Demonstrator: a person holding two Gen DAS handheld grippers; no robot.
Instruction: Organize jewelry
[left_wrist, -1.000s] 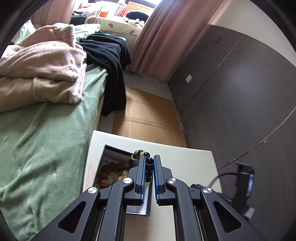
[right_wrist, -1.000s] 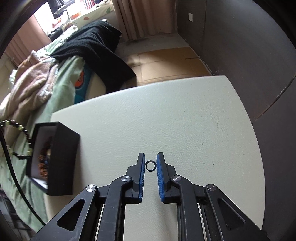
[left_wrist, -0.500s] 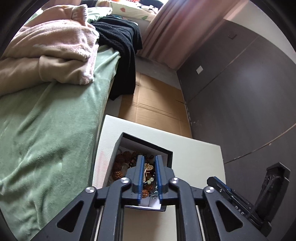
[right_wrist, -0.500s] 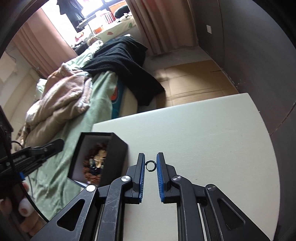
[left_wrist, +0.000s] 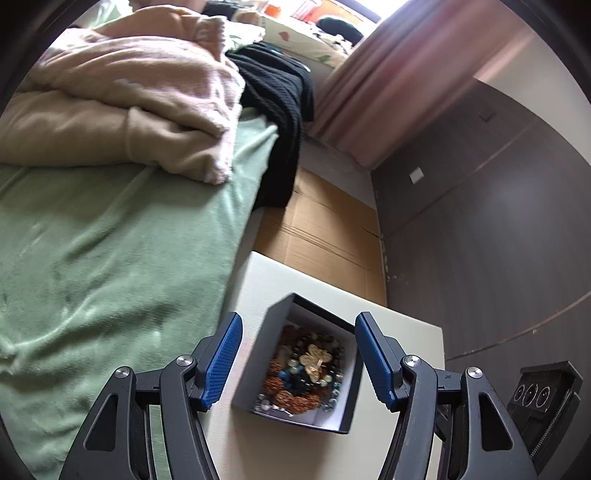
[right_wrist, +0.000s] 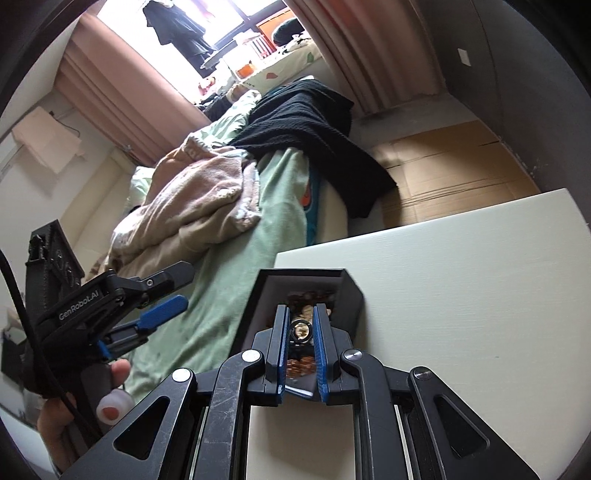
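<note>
Bed (left_wrist: 110, 240) fills the left of the scene, green cover; a heap of pink and beige blankets (left_wrist: 140, 96) on its far part; a black knitted garment (left_wrist: 280, 122) hangs off the bed's far right edge toward flattened cardboard (left_wrist: 325, 236) on the floor; pink curtain (left_wrist: 388, 85) and dark panelled wall (left_wrist: 498, 221) to the right and far.

White table (right_wrist: 461, 295) stands near, against the bed's side; top bare to the right of the box.

Black jewelry box (left_wrist: 273, 339), lid off, white inside, sits on the table's left part close to the bed edge; it holds a tangle of beaded bracelets (left_wrist: 291, 395), brown, blue and pale beads, with a cream butterfly piece (left_wrist: 314, 360) on top.

Left gripper (left_wrist: 297, 363) hangs over the box, jaws opening and wide apart, nothing between the pads, the box's contents seen below through the gap; in the right wrist view it sits at the left (right_wrist: 162, 291), above the bed edge, carried by a person's hand (right_wrist: 74, 402).

Right gripper (right_wrist: 301, 332) is also over the box; jaws drawn narrow, pinching a small dark ring (right_wrist: 300, 330) between the blue pads, ring upright above the beads.
</note>
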